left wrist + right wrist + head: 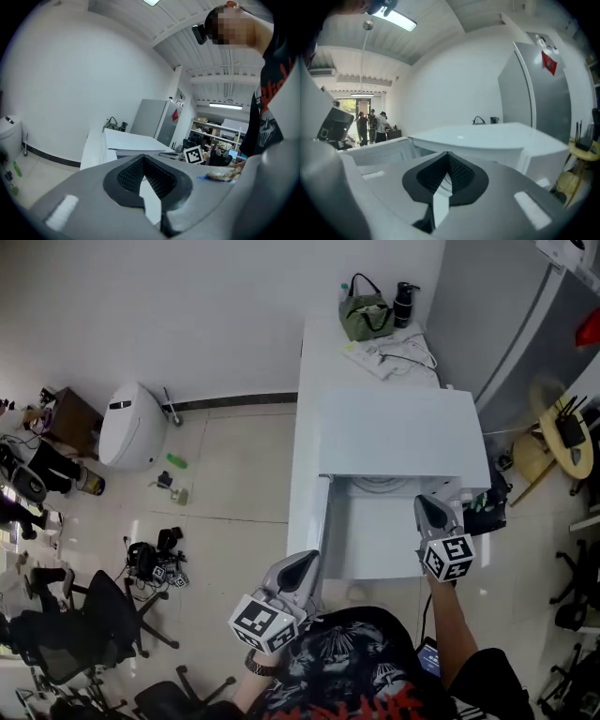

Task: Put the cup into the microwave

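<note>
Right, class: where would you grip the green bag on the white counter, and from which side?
Probably grip the green bag by its carry handle, coming from above: the loop stands upright, clear above the soft body.

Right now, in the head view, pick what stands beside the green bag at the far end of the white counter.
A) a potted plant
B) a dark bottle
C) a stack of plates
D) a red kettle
B: a dark bottle stands upright just to the right of the green bag at the far end of the white counter.
</note>
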`<state>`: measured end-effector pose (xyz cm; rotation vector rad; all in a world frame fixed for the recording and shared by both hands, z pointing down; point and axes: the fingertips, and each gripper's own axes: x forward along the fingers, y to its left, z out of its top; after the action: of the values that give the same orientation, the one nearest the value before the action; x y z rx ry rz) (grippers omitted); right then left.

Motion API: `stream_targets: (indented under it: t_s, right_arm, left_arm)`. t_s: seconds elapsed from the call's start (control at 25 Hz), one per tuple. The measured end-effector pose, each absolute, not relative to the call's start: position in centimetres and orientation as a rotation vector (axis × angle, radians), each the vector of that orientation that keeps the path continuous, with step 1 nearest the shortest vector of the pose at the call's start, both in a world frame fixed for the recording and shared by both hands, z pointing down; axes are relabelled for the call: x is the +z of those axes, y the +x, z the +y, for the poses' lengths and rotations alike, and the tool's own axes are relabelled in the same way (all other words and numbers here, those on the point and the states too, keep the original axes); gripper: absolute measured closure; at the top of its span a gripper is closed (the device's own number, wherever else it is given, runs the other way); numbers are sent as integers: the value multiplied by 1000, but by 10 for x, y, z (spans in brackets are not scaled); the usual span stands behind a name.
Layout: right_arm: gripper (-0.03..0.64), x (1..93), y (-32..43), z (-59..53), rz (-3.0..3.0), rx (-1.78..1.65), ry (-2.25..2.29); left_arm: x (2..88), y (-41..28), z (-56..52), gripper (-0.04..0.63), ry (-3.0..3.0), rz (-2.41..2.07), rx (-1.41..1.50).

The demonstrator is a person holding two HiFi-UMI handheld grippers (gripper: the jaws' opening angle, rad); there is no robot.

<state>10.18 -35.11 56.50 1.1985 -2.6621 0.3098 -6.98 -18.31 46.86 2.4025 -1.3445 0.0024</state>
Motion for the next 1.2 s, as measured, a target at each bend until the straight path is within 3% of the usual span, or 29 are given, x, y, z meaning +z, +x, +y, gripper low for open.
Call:
stream_targets:
  t_s: [0.44, 1.2]
  right_arm:
    - [617, 425, 111, -238, -2641, -82, 1366]
    - [617, 401, 83, -189, -2527, -240, 1321]
  left_arm:
    - [430, -37, -167, 594, 2547, -1091, -108]
    - [422, -7, -139, 594, 2635, -789, -135]
